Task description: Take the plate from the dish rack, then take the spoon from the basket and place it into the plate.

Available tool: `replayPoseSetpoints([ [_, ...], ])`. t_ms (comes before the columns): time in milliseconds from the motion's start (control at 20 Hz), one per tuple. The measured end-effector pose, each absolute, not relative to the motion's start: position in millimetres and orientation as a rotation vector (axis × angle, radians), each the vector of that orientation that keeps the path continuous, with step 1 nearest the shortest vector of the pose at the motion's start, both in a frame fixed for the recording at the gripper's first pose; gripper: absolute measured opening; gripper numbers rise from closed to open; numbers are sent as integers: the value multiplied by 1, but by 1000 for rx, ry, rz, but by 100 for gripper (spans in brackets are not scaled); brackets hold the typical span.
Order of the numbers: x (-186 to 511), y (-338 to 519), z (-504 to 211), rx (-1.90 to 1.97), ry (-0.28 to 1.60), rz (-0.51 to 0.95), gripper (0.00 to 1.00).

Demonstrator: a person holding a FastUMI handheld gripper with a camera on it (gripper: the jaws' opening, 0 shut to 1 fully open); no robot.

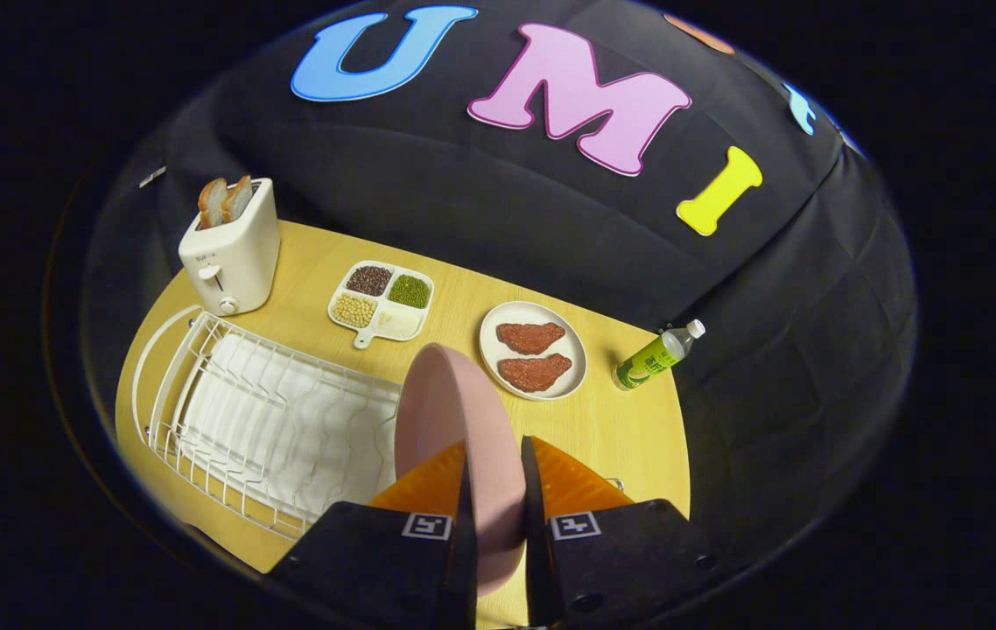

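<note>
A pink plate [454, 411] stands on edge between my fingers, lifted above the table. My gripper [495, 477] is shut on the pink plate, one finger on each face of its rim. The white wire dish rack [227, 411] lies to the left of the plate, over a white drip tray. An orange basket [572, 481] sits just behind the fingers, mostly hidden by them and by the plate. I cannot make out the spoon.
A white toaster [231, 249] with bread slices stands at the far left of the wooden table [629, 429]. A divided dish of beans [382, 300], a white plate with two meat pieces [533, 350] and a lying green bottle [657, 354] sit beyond the fingers.
</note>
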State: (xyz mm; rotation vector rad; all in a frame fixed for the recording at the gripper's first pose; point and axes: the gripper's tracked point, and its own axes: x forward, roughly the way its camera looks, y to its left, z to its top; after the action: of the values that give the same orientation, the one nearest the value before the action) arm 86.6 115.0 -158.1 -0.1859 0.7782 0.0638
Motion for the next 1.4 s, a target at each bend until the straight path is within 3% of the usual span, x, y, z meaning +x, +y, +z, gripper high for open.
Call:
replayPoseSetpoints([
  [750,0,85,-94,243,688,265,26],
  [1400,-123,79,-189,522,880,375,26],
])
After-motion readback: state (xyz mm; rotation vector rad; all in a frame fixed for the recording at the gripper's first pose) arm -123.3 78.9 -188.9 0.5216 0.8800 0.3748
